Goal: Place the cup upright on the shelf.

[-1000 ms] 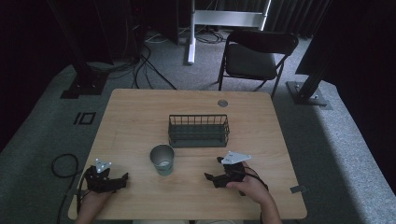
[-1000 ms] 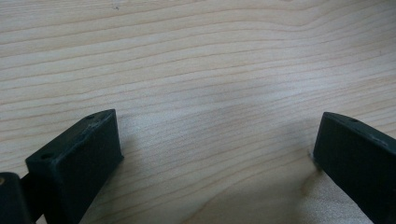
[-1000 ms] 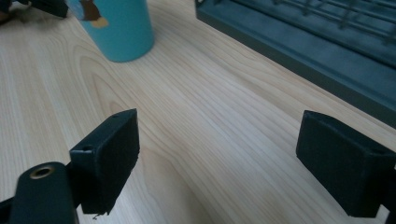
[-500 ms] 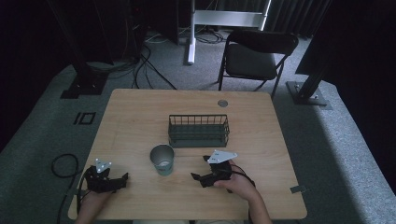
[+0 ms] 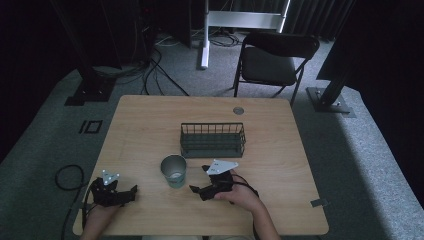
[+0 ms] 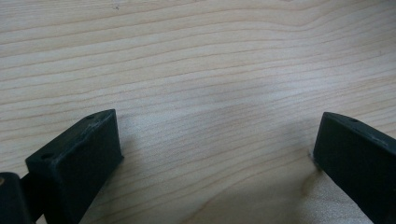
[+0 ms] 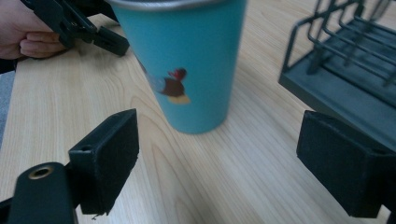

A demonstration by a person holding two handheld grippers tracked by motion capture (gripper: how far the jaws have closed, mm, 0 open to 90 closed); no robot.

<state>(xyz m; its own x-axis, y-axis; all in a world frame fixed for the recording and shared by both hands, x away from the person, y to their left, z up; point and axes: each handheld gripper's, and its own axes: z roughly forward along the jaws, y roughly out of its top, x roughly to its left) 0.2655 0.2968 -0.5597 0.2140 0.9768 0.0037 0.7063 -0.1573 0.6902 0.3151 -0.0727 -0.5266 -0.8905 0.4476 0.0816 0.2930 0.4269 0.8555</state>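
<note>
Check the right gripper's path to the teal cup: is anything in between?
Nothing visible. The right gripper has its jaws open, facing the cup across bare table. The wire basket sits off to one side.

A teal cup with a metal rim and a small bird print is standing upright on the surface, untouched.

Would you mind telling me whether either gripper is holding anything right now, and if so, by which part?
Nothing is held. The right gripper is open, short of the teal cup; the left gripper is open over bare table.
</note>
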